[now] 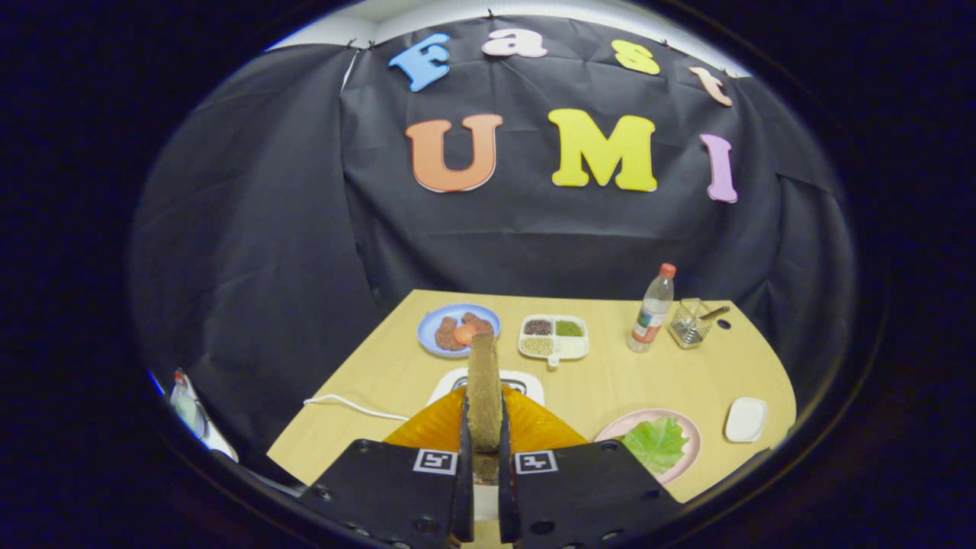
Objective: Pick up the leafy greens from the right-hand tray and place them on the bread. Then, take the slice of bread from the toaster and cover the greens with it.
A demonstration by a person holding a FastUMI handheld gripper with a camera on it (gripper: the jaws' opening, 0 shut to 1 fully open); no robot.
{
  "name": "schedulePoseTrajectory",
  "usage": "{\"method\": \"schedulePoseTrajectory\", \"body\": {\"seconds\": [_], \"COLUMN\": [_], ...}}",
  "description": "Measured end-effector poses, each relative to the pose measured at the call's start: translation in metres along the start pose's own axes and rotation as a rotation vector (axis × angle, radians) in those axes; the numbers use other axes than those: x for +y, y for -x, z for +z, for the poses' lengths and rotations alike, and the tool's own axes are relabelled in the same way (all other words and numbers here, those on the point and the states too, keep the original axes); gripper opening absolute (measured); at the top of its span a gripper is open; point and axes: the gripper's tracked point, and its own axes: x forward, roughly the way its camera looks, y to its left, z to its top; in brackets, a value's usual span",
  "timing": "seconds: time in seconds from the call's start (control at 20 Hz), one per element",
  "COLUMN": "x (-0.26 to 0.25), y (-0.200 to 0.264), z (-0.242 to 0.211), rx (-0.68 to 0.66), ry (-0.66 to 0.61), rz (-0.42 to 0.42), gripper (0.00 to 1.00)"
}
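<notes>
While the gripper (484,446) stands above the near part of the wooden table (610,374), its two fingers are drawn in narrow and press from both sides on a slice of bread (484,393), which stands upright on edge between them and rises beyond their tips. Just behind the slice, directly ahead of the fingers, the white toaster (526,381) shows its top, and a white cord (351,406) runs from it across the table to the left of the fingers. An orange ridged thing (534,428) lies close under the fingers on both sides of the slice; what it is cannot be told. To the right of the fingers and near them sits a pink plate (686,427) with the leafy greens (656,444) lying flat on it. Further right of that plate is a small white dish (745,419). Far beyond the fingers, slightly to their left, a blue plate (431,335) carries brownish food pieces (448,334) and an orange round piece (465,334). Just right of it is a white divided tray (568,349) holding dark, green and pale grains in separate compartments. Further to the right at the far side stand a clear bottle (653,311) with a red cap, upright, and beside it a wire basket (691,323) with a utensil sticking out.
</notes>
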Motion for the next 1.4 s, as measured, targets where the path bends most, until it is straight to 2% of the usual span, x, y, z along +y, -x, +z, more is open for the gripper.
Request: {"method": "schedulePoseTrajectory", "body": {"seconds": [0.2,0.4,0.75,1.2,1.4], "x": [-0.022,-0.067,-0.159,-0.245,-0.28], "y": [0.029,0.038,-0.011,-0.056,-0.066], "z": [0.023,0.016,-0.07,-0.16,-0.193], "rx": [-0.059,-0.066,0.03,0.065,0.09], "ry": [-0.01,-0.049,-0.115,-0.358,-0.32], "rz": [-0.016,-0.065,-0.184,-0.094,-0.117], "gripper": [0.13,0.12,0.13,0.13,0.13]}}
